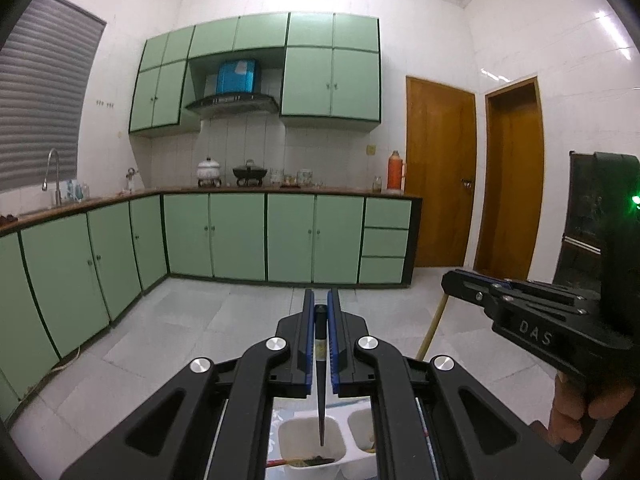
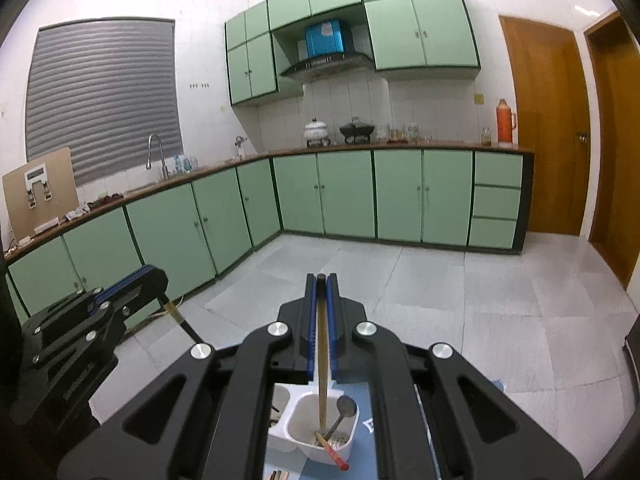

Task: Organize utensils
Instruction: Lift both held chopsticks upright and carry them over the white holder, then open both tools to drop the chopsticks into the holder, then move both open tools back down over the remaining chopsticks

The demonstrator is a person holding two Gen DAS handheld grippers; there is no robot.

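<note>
My left gripper (image 1: 319,309) is shut on a dark chopstick (image 1: 321,384) whose tip hangs down into the left cup of a white two-cup utensil holder (image 1: 292,428). My right gripper (image 2: 320,280) is shut on a light wooden chopstick (image 2: 322,380) that reaches into the right cup of the holder (image 2: 352,432). That cup also holds a dark spoon (image 2: 345,408) and a red-tipped chopstick (image 2: 334,454). The right gripper shows in the left wrist view (image 1: 450,280), the left gripper in the right wrist view (image 2: 158,276).
Green base cabinets (image 1: 236,236) line the far wall and left side, with a sink tap (image 1: 54,176), pots (image 1: 209,170) and an orange thermos (image 1: 396,172) on the counter. Wooden doors (image 1: 440,172) stand at right. Grey tiled floor (image 2: 480,300) lies below.
</note>
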